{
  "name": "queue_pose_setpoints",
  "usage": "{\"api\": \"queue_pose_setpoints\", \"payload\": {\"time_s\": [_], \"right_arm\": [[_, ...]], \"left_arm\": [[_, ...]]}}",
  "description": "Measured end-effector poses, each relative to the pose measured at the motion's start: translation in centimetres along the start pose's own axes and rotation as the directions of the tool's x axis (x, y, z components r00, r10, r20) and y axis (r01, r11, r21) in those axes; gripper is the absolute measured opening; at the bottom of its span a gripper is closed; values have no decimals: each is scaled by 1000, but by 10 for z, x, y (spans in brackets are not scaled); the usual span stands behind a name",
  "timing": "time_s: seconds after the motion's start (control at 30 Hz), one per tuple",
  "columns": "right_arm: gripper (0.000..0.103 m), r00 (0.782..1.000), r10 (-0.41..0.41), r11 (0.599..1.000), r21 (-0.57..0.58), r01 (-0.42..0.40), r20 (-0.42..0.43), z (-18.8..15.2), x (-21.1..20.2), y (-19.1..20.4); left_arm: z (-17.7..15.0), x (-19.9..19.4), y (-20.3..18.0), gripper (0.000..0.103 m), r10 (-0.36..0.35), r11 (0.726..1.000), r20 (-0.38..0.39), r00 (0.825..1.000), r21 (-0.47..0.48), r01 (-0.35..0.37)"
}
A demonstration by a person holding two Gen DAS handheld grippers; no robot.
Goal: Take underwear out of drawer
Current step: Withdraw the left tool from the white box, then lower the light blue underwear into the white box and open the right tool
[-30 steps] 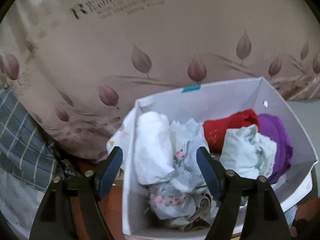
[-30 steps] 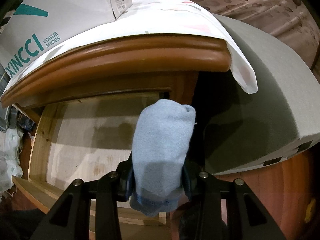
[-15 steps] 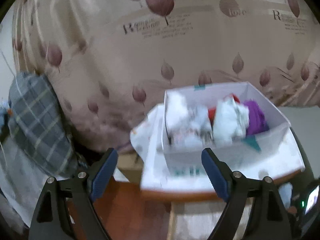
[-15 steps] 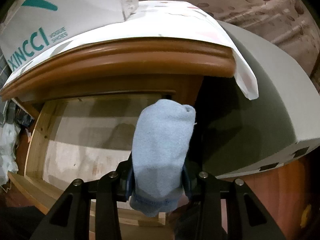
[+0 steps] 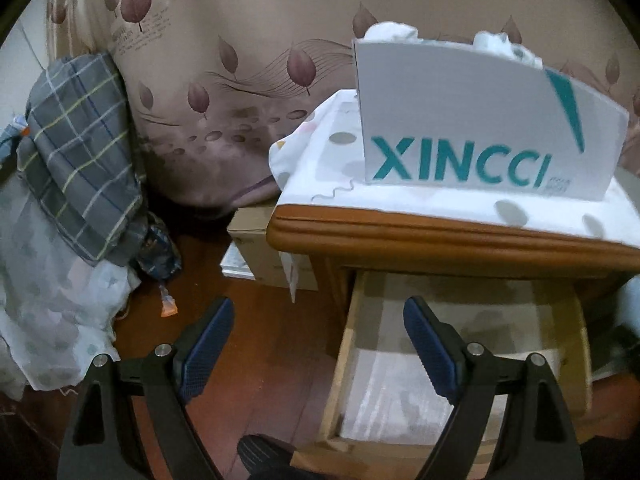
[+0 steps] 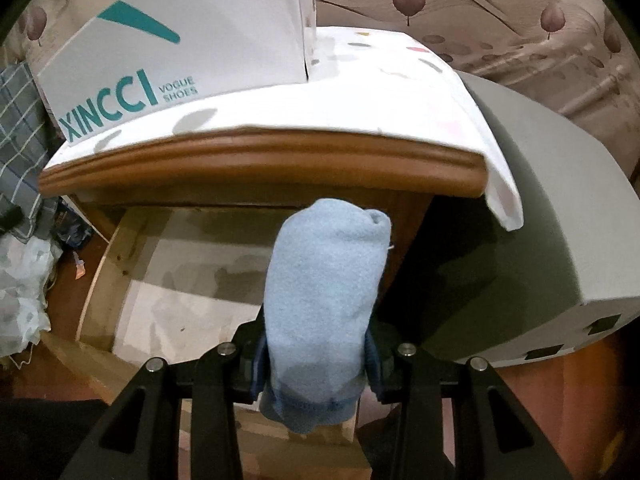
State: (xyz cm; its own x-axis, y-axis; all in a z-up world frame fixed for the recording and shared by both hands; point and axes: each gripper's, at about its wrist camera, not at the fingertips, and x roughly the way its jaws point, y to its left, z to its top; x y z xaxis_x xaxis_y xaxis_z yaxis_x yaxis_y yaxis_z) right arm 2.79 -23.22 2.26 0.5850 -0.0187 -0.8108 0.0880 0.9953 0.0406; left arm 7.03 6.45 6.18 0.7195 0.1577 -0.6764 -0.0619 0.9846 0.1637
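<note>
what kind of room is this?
Most likely a bedroom: a wooden nightstand with its drawer pulled open, patterned bedding behind it, and a shoe box full of folded clothes on top.

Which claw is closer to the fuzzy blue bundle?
Right. The right claw is shut on the light blue rolled garment, holding it above the open drawer. The left claw is open and empty, over the drawer's left edge; the garment isn't in its view.

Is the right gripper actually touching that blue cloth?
Touching. The right wrist view shows the right gripper with both pads pressed against the sides of the blue cloth.
</note>
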Motion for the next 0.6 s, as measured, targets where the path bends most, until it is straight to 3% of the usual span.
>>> {"api": "queue_pose_setpoints", "payload": {"time_s": [0.13, 0.43, 0.6], "right_arm": [[39, 999, -17, 999, -31, 18, 34, 17, -25, 2], [39, 986, -10, 995, -92, 26, 164, 98, -97, 13], [39, 968, -28, 989, -137, 64, 248, 142, -127, 30]], "left_arm": [[-6, 10, -6, 85, 30, 998, -20, 999, 61, -29], [-12, 20, 14, 85, 72, 997, -33, 997, 3, -72], [-12, 24, 19, 86, 48, 999, -57, 997, -20, -50]]}}
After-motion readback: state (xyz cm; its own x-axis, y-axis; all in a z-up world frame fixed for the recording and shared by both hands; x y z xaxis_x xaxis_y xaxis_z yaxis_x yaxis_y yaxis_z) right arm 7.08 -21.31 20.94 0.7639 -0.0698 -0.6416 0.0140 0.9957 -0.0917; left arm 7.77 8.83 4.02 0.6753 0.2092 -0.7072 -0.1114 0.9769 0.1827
